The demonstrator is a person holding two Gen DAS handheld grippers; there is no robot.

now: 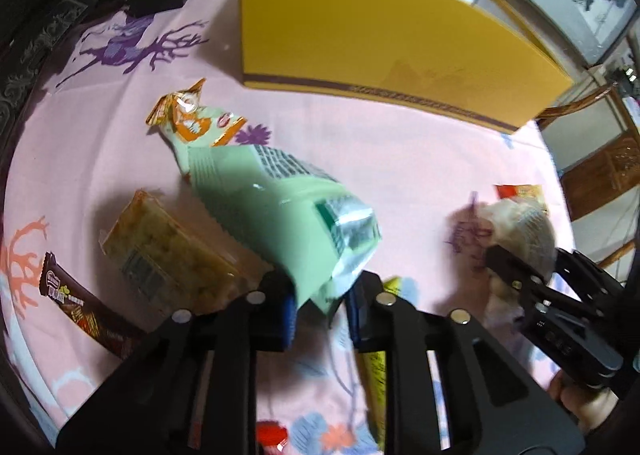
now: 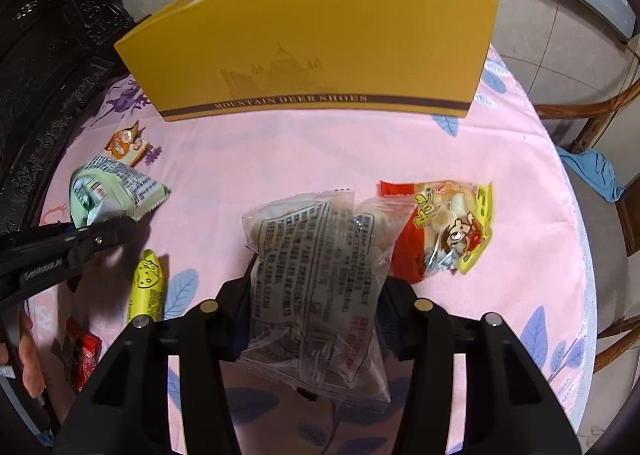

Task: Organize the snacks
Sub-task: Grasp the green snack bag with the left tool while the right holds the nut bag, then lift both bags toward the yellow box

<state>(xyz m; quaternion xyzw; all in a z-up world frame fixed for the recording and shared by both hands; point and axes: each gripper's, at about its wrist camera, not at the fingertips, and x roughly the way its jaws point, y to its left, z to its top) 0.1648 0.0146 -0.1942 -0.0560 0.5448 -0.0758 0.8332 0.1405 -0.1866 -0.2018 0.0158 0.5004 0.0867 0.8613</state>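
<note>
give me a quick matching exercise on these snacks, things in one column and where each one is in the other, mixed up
Things:
1. pale green packet
2. clear packet with printed text
3. brown chocolate bar
4. yellow box

Places:
A. standing at the far side of the pink tablecloth
B. pinched in the left gripper
C. lying flat on the cloth, untouched
D. held in the right gripper

Pairs: 1-B, 2-D, 3-C, 4-A
</note>
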